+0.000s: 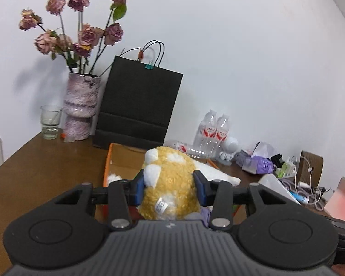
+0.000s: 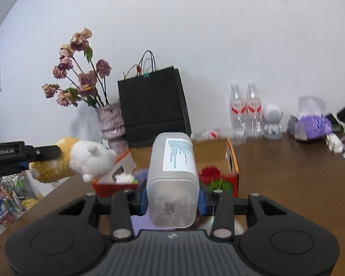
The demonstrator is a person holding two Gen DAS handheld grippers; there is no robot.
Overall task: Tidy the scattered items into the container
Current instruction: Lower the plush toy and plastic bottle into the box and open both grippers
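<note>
Both jaws grip cargo above the bench: the left gripper [image 1: 170, 184] holds a plush toy [image 1: 170, 179], the right gripper [image 2: 172, 201] a translucent jar [image 2: 172, 179], its long axis pointing ahead at the orange box [image 2: 232, 161] just beyond.

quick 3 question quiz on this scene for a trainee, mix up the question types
1. True or false: the left hand-held gripper is closed on a yellow and white plush toy.
2. What does the right hand-held gripper hold? A) water bottle B) frosted plastic jar C) glass cup
3. Fill in: the orange cardboard box sits in front of a black paper ____.

Key:
1. True; its pads press the toy's sides.
2. B, the frosted plastic jar with a white label.
3. bag
</note>
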